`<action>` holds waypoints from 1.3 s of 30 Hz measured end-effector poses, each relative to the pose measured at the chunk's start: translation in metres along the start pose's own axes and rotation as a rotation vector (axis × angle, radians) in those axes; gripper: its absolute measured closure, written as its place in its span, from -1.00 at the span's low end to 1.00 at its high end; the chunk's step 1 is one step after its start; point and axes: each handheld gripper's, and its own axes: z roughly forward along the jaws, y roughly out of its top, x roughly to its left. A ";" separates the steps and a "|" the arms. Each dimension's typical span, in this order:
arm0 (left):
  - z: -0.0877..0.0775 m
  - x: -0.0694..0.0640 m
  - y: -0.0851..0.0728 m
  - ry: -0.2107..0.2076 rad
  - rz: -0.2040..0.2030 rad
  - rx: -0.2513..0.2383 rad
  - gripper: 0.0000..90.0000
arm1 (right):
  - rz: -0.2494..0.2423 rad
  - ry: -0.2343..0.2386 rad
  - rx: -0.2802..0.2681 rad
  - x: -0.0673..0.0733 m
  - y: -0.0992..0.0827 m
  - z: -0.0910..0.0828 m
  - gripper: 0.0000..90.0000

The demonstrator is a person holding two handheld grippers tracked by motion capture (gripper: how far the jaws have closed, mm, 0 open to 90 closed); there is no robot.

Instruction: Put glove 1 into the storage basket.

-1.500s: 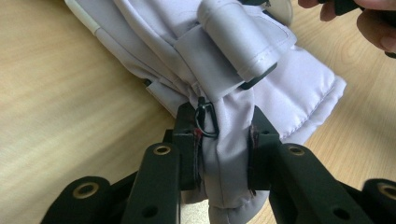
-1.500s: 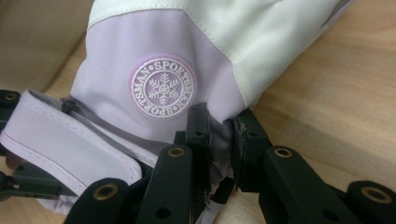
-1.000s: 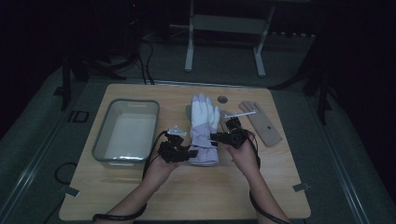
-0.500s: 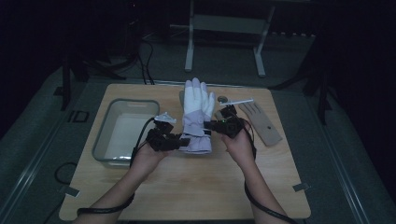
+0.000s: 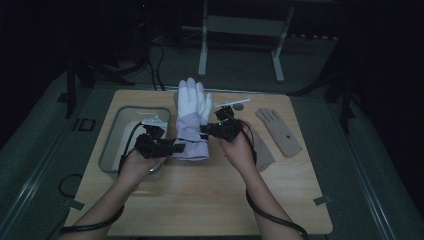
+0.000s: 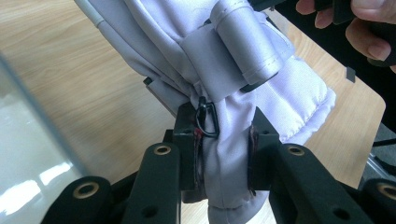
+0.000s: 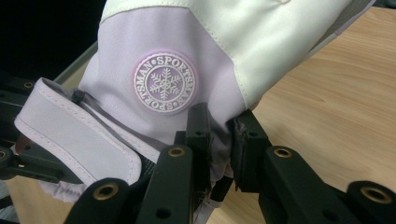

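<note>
Both grippers have risen from the table since the earlier frames, and the white and lilac ski glove (image 5: pixel 192 119) has come up with them: it lay flat on the board a second ago and now hangs lifted between the two hands, fingers pointing away from the person. Left gripper (image 5: pixel 172 148) is clamped on the cuff end of the glove; in the left gripper view its pads pinch a bunched fold of lilac fabric (image 6: pixel 224 154), with a small black clip (image 6: pixel 206 120) on the glove just above the jaws. Right gripper (image 5: pixel 204 132) is likewise closed on the glove's edge, gripping the lilac material just below the round snowflake badge (image 7: pixel 164 82) in the right gripper view. The wooden table (image 5: pixel 210 195) lies beneath, and the glove is clear of it at the cuff. A clear plastic tub (image 5: pixel 116 131) stands to the left of the left hand. A tan glove (image 5: pixel 278 131) lies flat on the table to the right, well apart from the held glove. A small dark round object (image 5: pixel 239 106) and a thin white stick (image 5: pixel 227 103) lie near the far edge.
</note>
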 end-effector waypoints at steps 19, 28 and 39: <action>-0.064 0.046 -0.027 0.089 -0.038 0.026 0.59 | -0.034 0.062 0.020 0.060 0.028 0.060 0.76; -0.088 0.069 -0.044 0.114 -0.068 0.054 0.59 | -0.051 0.077 0.059 0.089 0.038 0.094 0.76; -0.073 0.096 -0.065 0.106 -0.130 0.120 0.59 | -0.029 0.068 0.138 0.092 0.029 0.135 0.75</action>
